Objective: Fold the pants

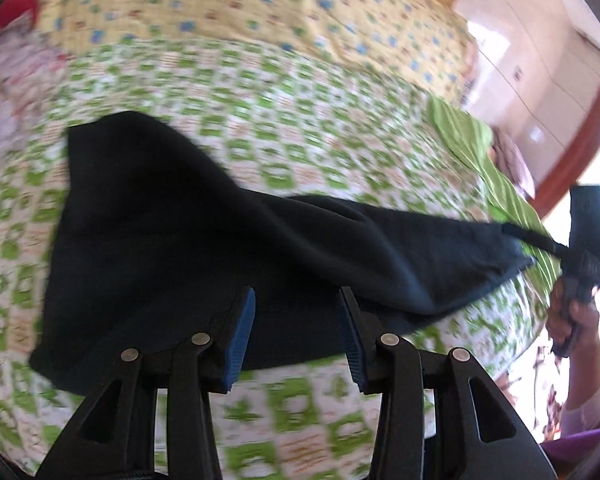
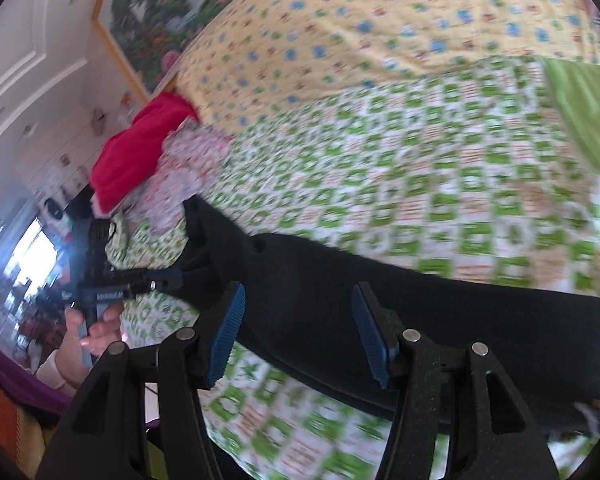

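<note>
The black pants (image 1: 204, 240) lie stretched across the green-checked bedspread (image 1: 300, 128), filling the middle of the left wrist frame — one end pulled taut toward the right edge. There the right gripper (image 1: 540, 242) seems to pinch the cloth. In its own view, its jaws look spread. The left gripper (image 1: 298, 336) hangs with jaws parted — over the fabric.

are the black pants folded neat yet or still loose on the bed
Still loose. The black pants lie rumpled and slanted across the green checked bedspread, one end drawn out in a stretched point toward the right tongs.
</note>
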Demonstrator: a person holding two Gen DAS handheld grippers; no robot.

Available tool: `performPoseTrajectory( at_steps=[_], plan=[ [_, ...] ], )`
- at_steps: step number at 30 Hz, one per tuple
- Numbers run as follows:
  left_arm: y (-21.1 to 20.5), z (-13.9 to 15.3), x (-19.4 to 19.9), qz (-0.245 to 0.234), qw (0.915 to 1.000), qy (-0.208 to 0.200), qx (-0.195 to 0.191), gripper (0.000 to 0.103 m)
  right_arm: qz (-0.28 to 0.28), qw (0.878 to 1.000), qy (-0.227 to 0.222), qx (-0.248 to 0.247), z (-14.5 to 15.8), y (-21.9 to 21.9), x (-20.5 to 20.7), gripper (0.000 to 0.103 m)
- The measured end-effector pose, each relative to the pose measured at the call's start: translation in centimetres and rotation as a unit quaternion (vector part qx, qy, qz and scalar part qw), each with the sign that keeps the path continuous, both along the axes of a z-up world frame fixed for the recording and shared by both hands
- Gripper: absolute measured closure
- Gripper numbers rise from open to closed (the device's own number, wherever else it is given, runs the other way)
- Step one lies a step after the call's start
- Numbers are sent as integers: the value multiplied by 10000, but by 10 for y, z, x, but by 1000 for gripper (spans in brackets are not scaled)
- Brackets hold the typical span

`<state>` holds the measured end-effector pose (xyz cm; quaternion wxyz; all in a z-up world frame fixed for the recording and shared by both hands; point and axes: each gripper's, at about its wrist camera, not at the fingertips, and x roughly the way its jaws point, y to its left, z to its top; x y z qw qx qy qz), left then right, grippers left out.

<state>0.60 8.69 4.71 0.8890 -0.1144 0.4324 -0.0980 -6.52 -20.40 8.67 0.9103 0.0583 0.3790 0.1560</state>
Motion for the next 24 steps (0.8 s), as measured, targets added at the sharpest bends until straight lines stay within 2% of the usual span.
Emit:
performPoseTrajectory(
  at_steps=[6, 9, 12, 18, 21, 24],
  plan=[
    [57, 2, -2, 751, 9971, -35, 71, 57, 476, 9981, 259, -286, -27, 57, 34, 46],
    [86, 4, 3, 1107, 9938, -60, 129, 50, 629, 9954, 302, -660, -39, 86, 49, 46],
    [106, 6, 9, 1284, 9915, -84, 190, 48, 762, 9921, 350, -931, -50, 112, 66, 46],
    [132, 9, 39, 1298, 9909, -89, 359, 41, 950, 9841, 320, -1464, -64, 154, 97, 46],
    [140, 5, 54, 1170, 9925, -29, 360, 41, 1088, 9825, 337, -1472, -69, 171, 110, 46],
    [144, 0, 69, 992, 9945, 51, 328, 41, 1136, 9783, 318, -1706, -79, 187, 121, 46]
  ],
)
